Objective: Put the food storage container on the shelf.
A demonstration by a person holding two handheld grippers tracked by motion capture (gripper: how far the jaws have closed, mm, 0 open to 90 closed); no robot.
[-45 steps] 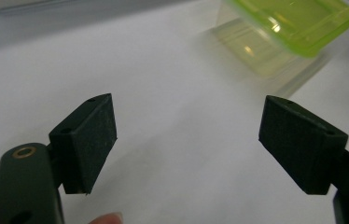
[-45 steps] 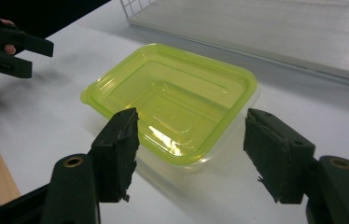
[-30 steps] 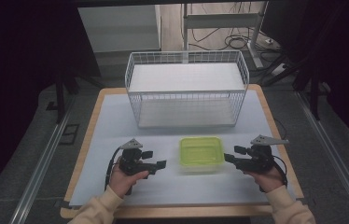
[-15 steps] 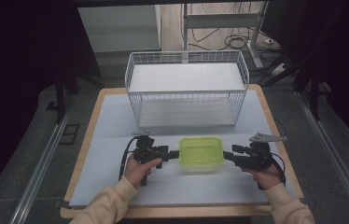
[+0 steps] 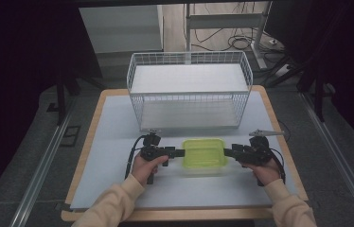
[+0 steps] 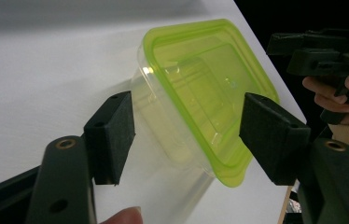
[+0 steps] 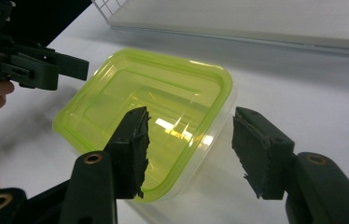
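A clear plastic container with a lime-green lid (image 5: 205,155) rests on the white table mat, near the front. My left gripper (image 5: 180,152) is at its left end and my right gripper (image 5: 227,152) at its right end, both level and pointing inward. In the left gripper view the jaws (image 6: 186,135) straddle a corner of the container (image 6: 200,98) without pressing on it. In the right gripper view the jaws (image 7: 189,140) stand either side of the container's near corner (image 7: 154,93), also clear of it. Both pairs of jaws have just been closing around the container.
A white wire basket (image 5: 188,56) stands behind the container at the back of the mat (image 5: 113,142). The wooden table edge (image 5: 279,137) runs just right of my right hand. Dark floor and metal rails surround the table.
My left gripper has moved right up to the container's left end, and my right gripper has moved left to its right end. The container has stayed in place.
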